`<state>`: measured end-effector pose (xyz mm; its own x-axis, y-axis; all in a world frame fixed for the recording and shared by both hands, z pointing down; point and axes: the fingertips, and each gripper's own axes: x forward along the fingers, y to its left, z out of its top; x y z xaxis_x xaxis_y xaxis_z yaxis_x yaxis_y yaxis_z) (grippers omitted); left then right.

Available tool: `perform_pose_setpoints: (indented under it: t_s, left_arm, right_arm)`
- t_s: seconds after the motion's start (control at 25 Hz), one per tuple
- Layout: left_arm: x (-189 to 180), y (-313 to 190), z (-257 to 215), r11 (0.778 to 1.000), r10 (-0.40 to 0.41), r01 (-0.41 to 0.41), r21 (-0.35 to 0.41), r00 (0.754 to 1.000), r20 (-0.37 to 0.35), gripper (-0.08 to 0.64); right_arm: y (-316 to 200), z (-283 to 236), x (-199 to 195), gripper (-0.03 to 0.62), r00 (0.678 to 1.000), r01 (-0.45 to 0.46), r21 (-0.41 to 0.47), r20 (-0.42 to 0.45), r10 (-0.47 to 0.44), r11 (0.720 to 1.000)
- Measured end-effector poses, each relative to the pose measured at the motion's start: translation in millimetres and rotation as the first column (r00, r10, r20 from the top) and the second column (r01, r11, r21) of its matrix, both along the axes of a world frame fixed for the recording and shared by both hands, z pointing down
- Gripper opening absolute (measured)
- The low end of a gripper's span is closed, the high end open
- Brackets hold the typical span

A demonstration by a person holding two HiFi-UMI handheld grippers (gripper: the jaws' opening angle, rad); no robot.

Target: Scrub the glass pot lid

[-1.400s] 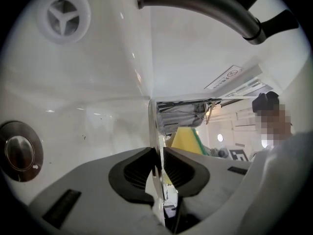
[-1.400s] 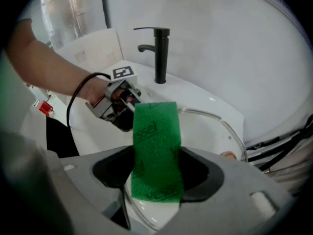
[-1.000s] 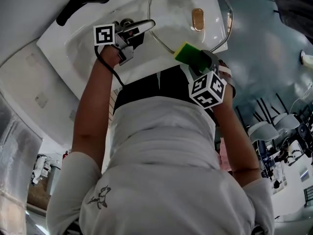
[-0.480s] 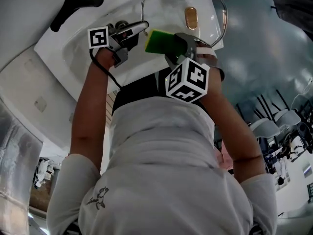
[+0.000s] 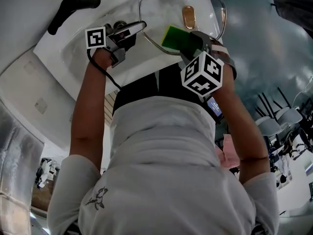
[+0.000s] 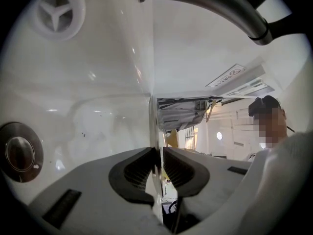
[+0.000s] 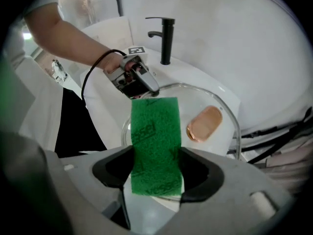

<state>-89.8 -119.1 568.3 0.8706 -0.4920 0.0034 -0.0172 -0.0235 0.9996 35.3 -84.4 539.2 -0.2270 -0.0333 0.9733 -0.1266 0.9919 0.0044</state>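
The glass pot lid (image 5: pixel 166 4), with a copper knob (image 5: pixel 188 17), is held tilted over the white sink (image 5: pixel 68 48). My left gripper (image 5: pixel 131 31) is shut on the lid's rim at its left side; in the left gripper view the rim (image 6: pixel 155 126) runs edge-on between the pads. My right gripper (image 5: pixel 190 43) is shut on a green scouring sponge (image 5: pixel 172 37), which lies against the lid's near edge. In the right gripper view the sponge (image 7: pixel 156 141) stands between the jaws, in front of the lid (image 7: pixel 215 99), the knob (image 7: pixel 204 123) and the left gripper (image 7: pixel 138 80).
A black faucet (image 5: pixel 72 7) (image 7: pixel 166 35) stands at the sink's far side and arches overhead in the left gripper view (image 6: pixel 210 4). The sink's drain (image 6: pixel 18 152) and a round white fitting (image 6: pixel 55 11) show on the basin wall. My torso fills the near foreground.
The right gripper swept the sponge left along the lid's near edge, then back to the right. The left gripper kept its hold on the rim.
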Motion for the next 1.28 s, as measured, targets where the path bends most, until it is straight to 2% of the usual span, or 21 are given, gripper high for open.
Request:
perform_pose_setpoints:
  t_s: [0.24,0.4,0.56,0.72,1.0,1.16,1.28]
  left_arm:
    - [1.6,0.4,-0.1,1.0,0.019,-0.019,-0.001,1.0,0.009,0.072]
    - [2.5,1.3,-0.4,1.0,0.027,-0.027,0.001,1.0,0.01,0.072]
    - [2.9,0.7,-1.5,1.0,0.027,-0.027,0.006,1.0,0.011,0.072]
    - [3.5,0.7,-3.1,1.0,0.021,-0.021,-0.001,1.0,0.007,0.072]
    - [2.4,-0.1,0.3,1.0,0.016,-0.016,0.0,1.0,0.013,0.072]
    - [2.4,-0.8,-1.0,1.0,0.017,-0.017,0.003,1.0,0.016,0.072]
    - [2.8,-0.3,-2.3,1.0,0.016,-0.016,0.005,1.0,0.016,0.072]
  right_arm:
    - [-28.1,10.4,79.4,0.288,0.988,-0.139,-0.026,-0.077,0.137,0.99]
    - [-52.0,17.2,128.4,0.288,0.957,-0.277,-0.051,-0.108,0.27,0.96]
    - [-67.1,19.0,155.7,0.288,0.929,-0.354,-0.053,-0.134,0.345,0.934]
    - [-81.9,1.6,135.9,0.289,0.942,-0.329,-0.035,-0.086,0.325,0.944]
    - [-156.0,-17.2,52.5,0.29,0.964,-0.264,0.046,0.043,0.262,0.963]
    - [-161.1,-13.7,7.7,0.29,0.982,-0.182,0.042,0.062,0.179,0.982]
    - [-157.8,-13.0,-1.7,0.29,0.984,-0.169,0.025,0.069,0.167,0.985]
